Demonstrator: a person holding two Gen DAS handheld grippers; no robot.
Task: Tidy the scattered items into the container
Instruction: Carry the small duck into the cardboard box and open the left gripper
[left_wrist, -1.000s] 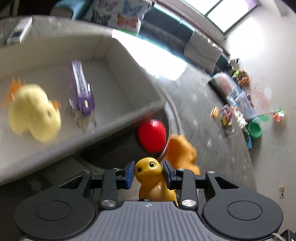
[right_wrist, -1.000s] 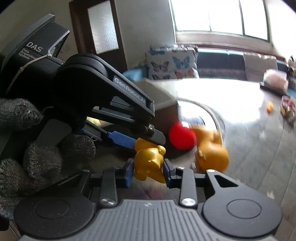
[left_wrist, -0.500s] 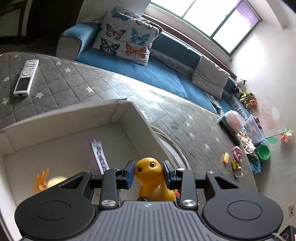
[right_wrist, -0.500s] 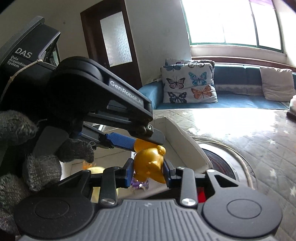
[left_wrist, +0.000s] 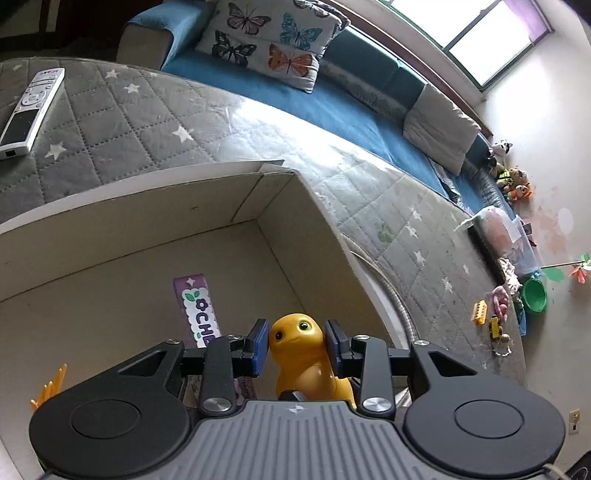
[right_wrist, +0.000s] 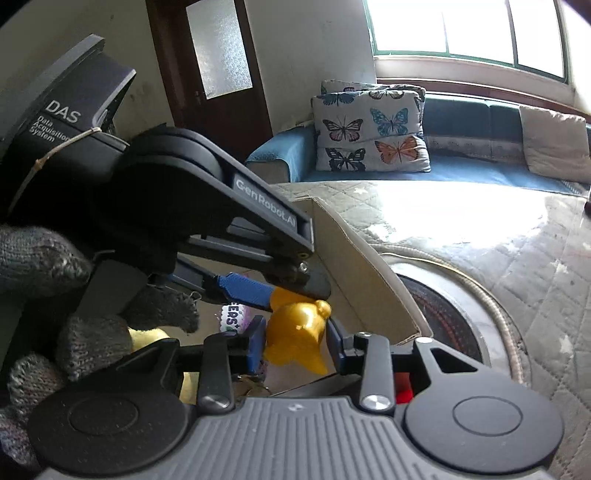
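Observation:
Both grippers are shut on one yellow toy figure (left_wrist: 301, 354). In the left wrist view my left gripper (left_wrist: 297, 345) clamps its head above the open cardboard box (left_wrist: 258, 195). In the right wrist view my right gripper (right_wrist: 295, 341) clamps the same toy (right_wrist: 295, 336), with the left gripper's blue fingers (right_wrist: 243, 290) on it from the upper left. A purple packet (left_wrist: 197, 306) lies on the box floor, also seen in the right wrist view (right_wrist: 232, 315). An orange-tipped yellow plush (left_wrist: 48, 384) lies at the box's lower left. A red toy (right_wrist: 404, 393) shows outside the box, low down.
The box stands on a grey quilted star mat (left_wrist: 177, 122). A white remote (left_wrist: 29, 110) lies at the far left. A blue sofa with butterfly cushions (left_wrist: 273, 37) is behind. A round dark disc (right_wrist: 443, 317) sits right of the box. Small toys (left_wrist: 491, 317) litter the floor at right.
Both grippers have carried the yellow toy up from beside the red toy and over the box wall; it now hangs above the box interior.

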